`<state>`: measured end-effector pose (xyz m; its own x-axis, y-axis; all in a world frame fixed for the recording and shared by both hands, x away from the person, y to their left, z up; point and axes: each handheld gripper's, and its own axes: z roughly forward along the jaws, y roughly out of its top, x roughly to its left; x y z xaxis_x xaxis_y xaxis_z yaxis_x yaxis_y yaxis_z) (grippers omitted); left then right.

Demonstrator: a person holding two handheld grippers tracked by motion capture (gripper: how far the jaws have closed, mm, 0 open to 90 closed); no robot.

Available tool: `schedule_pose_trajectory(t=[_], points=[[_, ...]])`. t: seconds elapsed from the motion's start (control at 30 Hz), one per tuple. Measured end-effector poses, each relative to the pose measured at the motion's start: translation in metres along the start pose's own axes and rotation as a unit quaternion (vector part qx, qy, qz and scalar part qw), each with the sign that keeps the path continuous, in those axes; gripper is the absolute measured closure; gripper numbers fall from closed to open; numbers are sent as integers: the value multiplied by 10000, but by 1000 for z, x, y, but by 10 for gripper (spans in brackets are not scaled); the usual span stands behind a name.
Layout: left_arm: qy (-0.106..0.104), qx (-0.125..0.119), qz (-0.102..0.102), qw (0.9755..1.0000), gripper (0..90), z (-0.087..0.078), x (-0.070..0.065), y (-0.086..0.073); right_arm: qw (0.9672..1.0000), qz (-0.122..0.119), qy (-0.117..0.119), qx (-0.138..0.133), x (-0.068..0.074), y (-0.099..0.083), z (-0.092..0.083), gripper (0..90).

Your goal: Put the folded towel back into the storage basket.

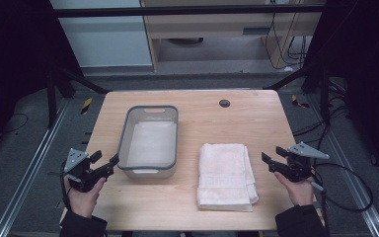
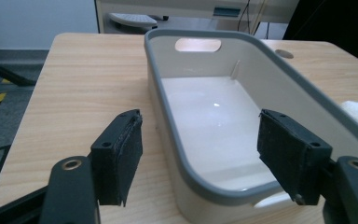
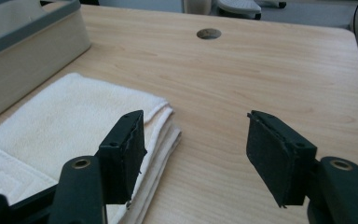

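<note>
A folded white towel (image 1: 225, 175) lies flat on the wooden table (image 1: 237, 118), right of centre near the front edge. Left of it stands an empty white tub with a grey rim (image 1: 150, 140). My left gripper (image 1: 104, 163) hovers open at the tub's front left corner, its jaws pointing toward the rim (image 2: 200, 179) with nothing between them. My right gripper (image 1: 272, 157) is held open just right of the towel (image 3: 70, 126), above bare wood, and holds nothing.
A round cable hole (image 1: 224, 103) sits at the table's back centre. Black frame bars (image 1: 79, 79) rise at both far corners. Cables (image 1: 345, 192) trail on the floor to the right, and a pale cabinet (image 1: 217, 24) stands behind.
</note>
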<state>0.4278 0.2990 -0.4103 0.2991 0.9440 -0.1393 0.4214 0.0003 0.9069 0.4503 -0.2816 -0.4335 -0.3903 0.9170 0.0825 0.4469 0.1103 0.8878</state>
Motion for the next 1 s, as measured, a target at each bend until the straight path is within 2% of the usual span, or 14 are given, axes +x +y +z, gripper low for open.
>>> schedule_pose_trajectory(t=[0.13, 0.27, 0.33, 0.37, 0.73, 1.0], points=[[-104, -81, 42, 9999, 308, 1, -10, 9, 9999, 39, 39, -117, -2, 9, -2, 367], [-162, -103, 88, 9998, 313, 3, -17, 14, 9998, 53, 114, -121, 0, 13, -1, 361], [-232, -120, 130, 9996, 314, 6, -25, 18, 9998, 53, 163, -93, 1, 14, 2, 359], [-232, -120, 130, 9996, 316, 6, -25, 18, 9998, 53, 163, -93, 1, 14, 2, 359], [-506, -89, 383, 9979, 331, 18, -60, 25, 9993, 63, 374, -43, 8, 24, 12, 350], [-684, -21, 521, 9963, 339, 25, -79, 26, 9992, 18, 405, -47, 11, 29, 18, 349]])
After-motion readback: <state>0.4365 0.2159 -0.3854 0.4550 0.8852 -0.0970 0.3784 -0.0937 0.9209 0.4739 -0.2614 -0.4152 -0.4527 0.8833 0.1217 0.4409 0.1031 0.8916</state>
